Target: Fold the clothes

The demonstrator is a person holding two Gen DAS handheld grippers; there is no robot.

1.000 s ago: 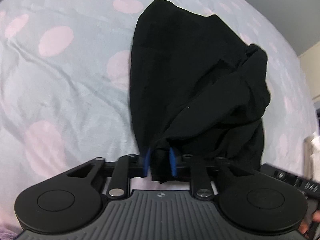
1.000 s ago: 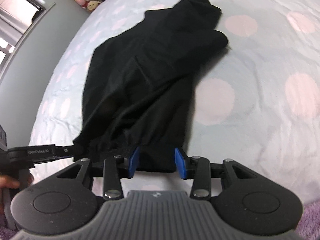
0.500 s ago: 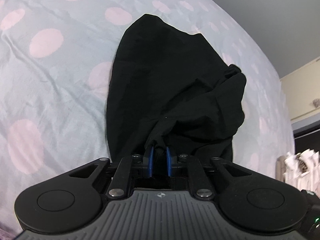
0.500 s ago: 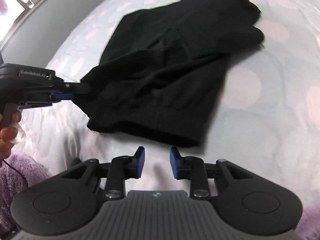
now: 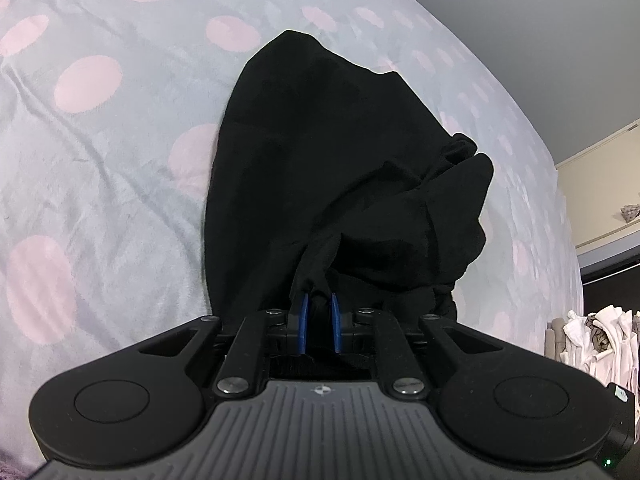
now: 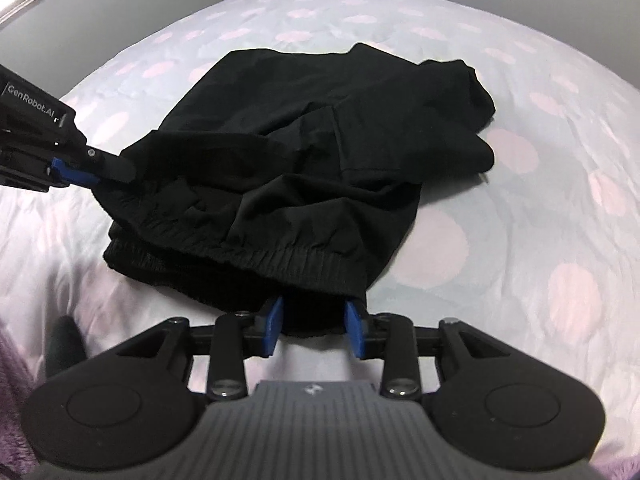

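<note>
Black trousers (image 6: 304, 168) lie bunched on the spotted bed (image 6: 540, 200). Left tongs (image 5: 319, 322), tilted down, clamped on a pinch of the fabric; in the right wrist view they reach in from 9 o'clock, gripping the waistband corner. Right tongs (image 6: 314, 326), also tilted down at 6 o'clock, are opening; waistband (image 6: 296, 264) edge sits between the pads, not pressed.

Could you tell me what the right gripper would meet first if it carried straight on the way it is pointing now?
The right gripper, its jaws opening, would meet the black garment at once: its ribbed waistband already lies between the pads, with the spotted bedsheet probably just beneath.
</note>
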